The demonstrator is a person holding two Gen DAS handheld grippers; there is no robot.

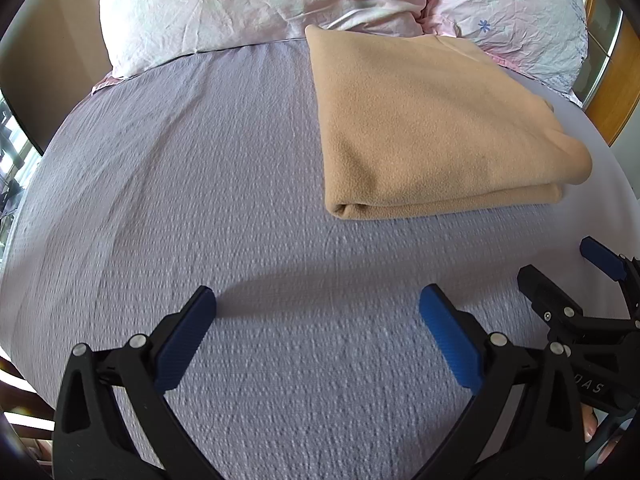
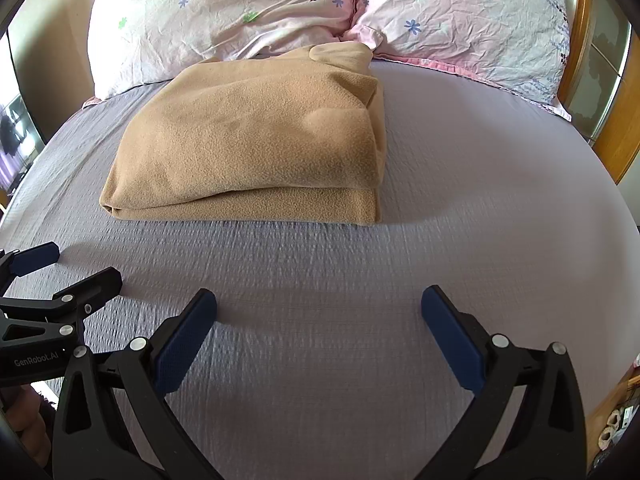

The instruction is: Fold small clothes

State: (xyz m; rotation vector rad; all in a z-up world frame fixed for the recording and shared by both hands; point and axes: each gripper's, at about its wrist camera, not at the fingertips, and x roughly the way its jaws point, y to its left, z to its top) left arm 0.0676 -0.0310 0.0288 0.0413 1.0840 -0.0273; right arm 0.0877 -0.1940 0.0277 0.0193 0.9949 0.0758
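A tan fleece garment (image 1: 432, 120) lies folded into a thick rectangle on the lilac bed sheet (image 1: 200, 200), close to the pillows. It also shows in the right wrist view (image 2: 248, 140), folded flat with its layered edge facing me. My left gripper (image 1: 318, 304) is open and empty, hovering over bare sheet in front and to the left of the garment. My right gripper (image 2: 319, 304) is open and empty, over bare sheet in front and to the right of it. The right gripper also shows at the edge of the left wrist view (image 1: 560, 268), and the left gripper in the right wrist view (image 2: 76, 268).
Two pink floral pillows (image 2: 224, 12) (image 2: 472, 20) lie against the head of the bed behind the garment. A wooden bed frame (image 2: 616, 136) runs along the right side. The bed's left edge drops off near a window (image 1: 12, 160).
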